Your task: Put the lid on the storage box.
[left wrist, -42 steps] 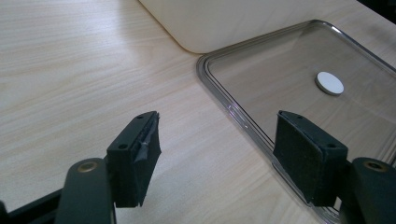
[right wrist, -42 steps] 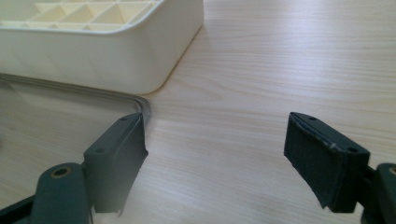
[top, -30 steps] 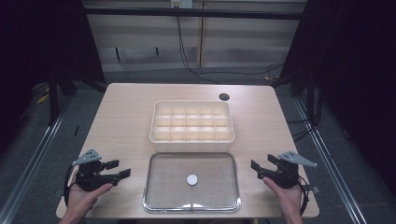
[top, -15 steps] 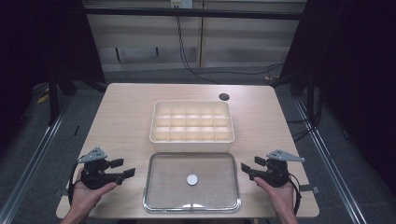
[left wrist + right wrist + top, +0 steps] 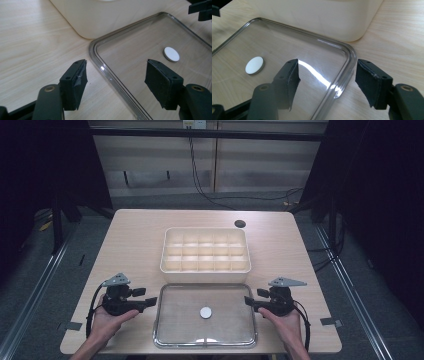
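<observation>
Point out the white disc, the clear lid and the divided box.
white disc (image 5: 205, 312), high view, its flat top face.
clear lid (image 5: 93, 48), left gripper view, the raised rim at a rounded corner.
divided box (image 5: 205, 267), high view, its near outer wall.

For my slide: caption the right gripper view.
Open right gripper straddling the clear lid's corner rim beside the white compartment box.

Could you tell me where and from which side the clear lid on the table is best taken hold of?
Probably by its raised rim at the two short ends. The clear lid lies flat, with the white box close along its far edge. The left claw and right claw, both open, already straddle the rim near the far corners, coming in from either side.
</observation>
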